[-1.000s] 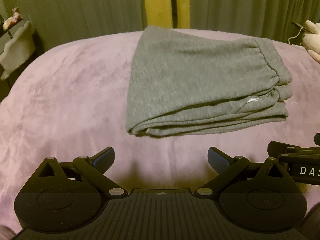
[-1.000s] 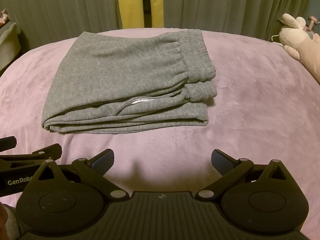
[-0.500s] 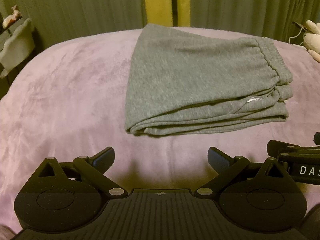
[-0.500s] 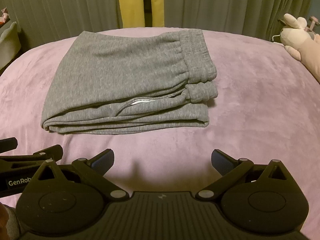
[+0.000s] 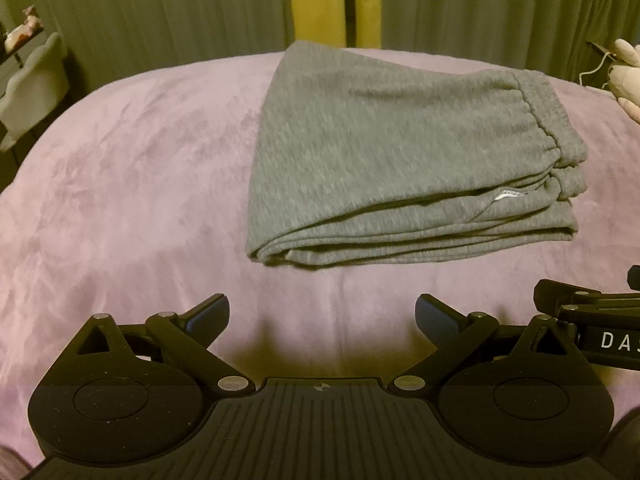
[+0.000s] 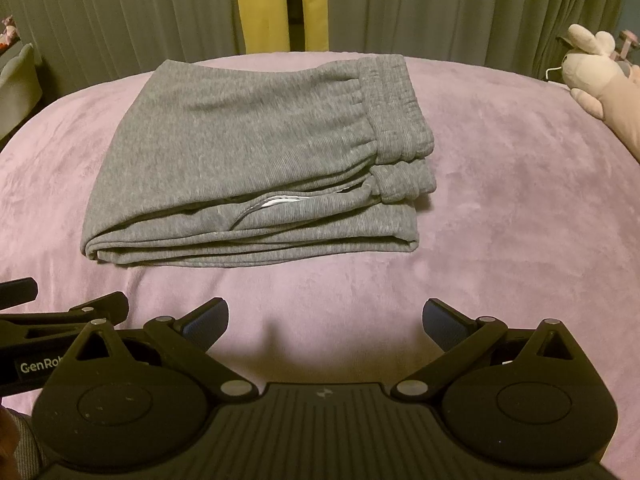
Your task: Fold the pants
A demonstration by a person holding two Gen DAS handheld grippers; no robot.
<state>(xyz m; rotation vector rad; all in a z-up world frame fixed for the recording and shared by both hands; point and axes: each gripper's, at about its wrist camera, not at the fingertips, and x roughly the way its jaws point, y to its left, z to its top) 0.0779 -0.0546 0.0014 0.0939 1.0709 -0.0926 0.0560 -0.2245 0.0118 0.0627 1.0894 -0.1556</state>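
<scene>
Almost nothing has shifted since a second ago: the pants sit a touch lower and nearer in the left view, and the right view is nearly unchanged.

Left wrist view: the left gripper (image 5: 322, 316) is spread wide, its blue pads (image 5: 210, 312) apart and holding nothing. It hangs over the purple blanket (image 5: 132, 184). The grey pants (image 5: 384, 148) lie folded into a flat stack ahead of the tongs and a little to the right, well apart from the pads, with bare blanket between. The folded edge faces the gripper; the elastic waistband is at the right end, and a thin white strip shows in a gap between layers there. The right gripper (image 5: 580, 308) pokes in at the right edge — its fingertips are cut off in this view. Green curtains (image 5: 160, 12) with a yellow strip hang behind, and a plush toy (image 5: 626, 72) peeks in at the far right.

Right wrist view: the right gripper (image 6: 326, 318) is likewise released, pads wide and empty. The pants (image 6: 256, 152) lie ahead and slightly left, not touching it. The left gripper (image 6: 60, 312) shows at the left edge — its body only. The toy (image 6: 600, 76) rests at the blanket's (image 6: 512, 200) right edge, well away from the pants.
</scene>
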